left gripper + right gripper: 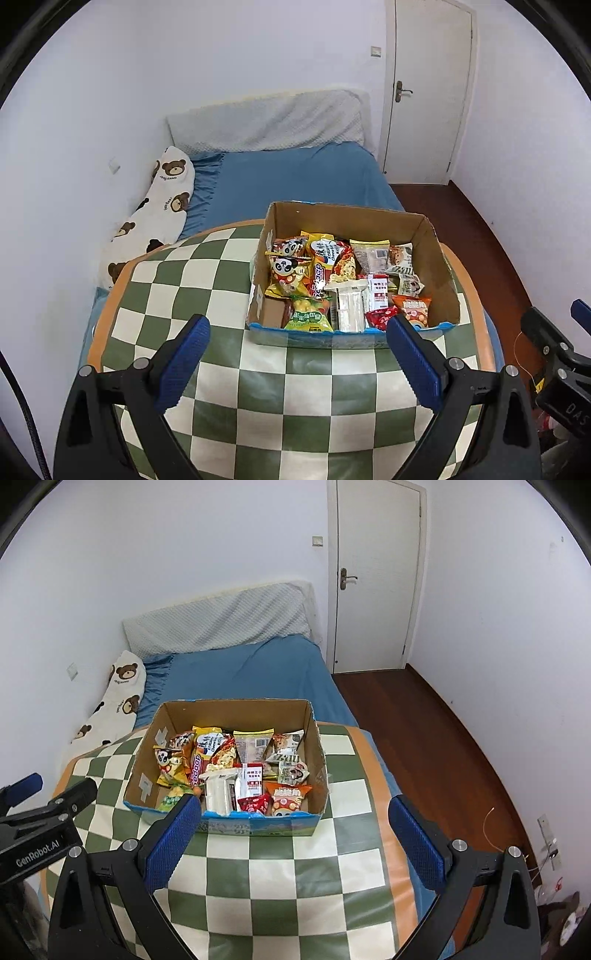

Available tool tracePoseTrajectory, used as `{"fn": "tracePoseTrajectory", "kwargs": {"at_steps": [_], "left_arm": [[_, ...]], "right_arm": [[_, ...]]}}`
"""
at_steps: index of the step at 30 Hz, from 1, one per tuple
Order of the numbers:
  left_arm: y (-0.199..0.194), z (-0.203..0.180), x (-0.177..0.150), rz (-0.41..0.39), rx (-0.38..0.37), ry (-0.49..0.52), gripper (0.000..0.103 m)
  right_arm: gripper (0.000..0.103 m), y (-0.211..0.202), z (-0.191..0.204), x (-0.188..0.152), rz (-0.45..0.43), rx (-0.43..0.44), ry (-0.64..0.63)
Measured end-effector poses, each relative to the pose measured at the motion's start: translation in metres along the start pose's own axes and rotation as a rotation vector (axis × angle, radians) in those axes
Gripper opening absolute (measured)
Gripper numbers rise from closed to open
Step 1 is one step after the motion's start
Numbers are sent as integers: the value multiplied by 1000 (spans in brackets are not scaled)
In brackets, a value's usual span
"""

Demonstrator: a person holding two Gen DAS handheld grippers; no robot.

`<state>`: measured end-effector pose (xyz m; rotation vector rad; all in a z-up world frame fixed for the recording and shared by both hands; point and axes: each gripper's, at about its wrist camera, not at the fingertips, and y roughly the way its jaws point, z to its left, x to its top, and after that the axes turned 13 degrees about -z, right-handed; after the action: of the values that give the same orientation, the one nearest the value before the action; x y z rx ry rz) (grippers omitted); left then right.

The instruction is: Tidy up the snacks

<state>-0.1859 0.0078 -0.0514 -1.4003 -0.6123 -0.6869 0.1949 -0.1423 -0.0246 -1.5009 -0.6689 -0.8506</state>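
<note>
A cardboard box [436,258] [314,738] with a blue printed front stands on the green-and-cream checkered table [207,280] [343,849]. It holds several snack packets: panda bags [286,271] [168,762], a white pack [349,304] [219,794], an orange bag [413,308] [290,797]. My left gripper [297,356] hovers open above the table just in front of the box. My right gripper [295,838] is open too, nothing between its fingers, near the box's front edge. Each gripper shows at the edge of the other's view.
A bed with a blue sheet [295,177] [251,675], a bear-print pillow [162,210] [118,698] and a padded headboard [266,118] lies behind the table. A white door [428,92] [376,576] and dark wooden floor [443,738] are on the right.
</note>
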Motion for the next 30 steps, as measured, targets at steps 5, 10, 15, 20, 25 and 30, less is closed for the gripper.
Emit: {"fn": "tracePoseTrajectory", "kwargs": {"at_steps": [5, 10, 15, 20, 25, 30], "left_arm": [[17, -4, -1, 11, -1, 11, 98], [30, -7, -3, 18, -3, 22, 98], [36, -7, -4, 23, -13, 20, 102], [36, -8, -4, 21, -14, 20, 102], [35, -7, -3, 18, -16, 17, 102], [33, -8, -1, 14, -14, 14, 102]], "right_arm": [[103, 18, 5, -2, 7, -14, -3], [103, 34, 7, -5, 20, -34, -12], [103, 41, 4, -8, 26, -46, 2], [103, 43, 4, -8, 26, -47, 7], [103, 41, 4, -7, 24, -51, 4], [103, 39, 3, -7, 24, -60, 5]]}}
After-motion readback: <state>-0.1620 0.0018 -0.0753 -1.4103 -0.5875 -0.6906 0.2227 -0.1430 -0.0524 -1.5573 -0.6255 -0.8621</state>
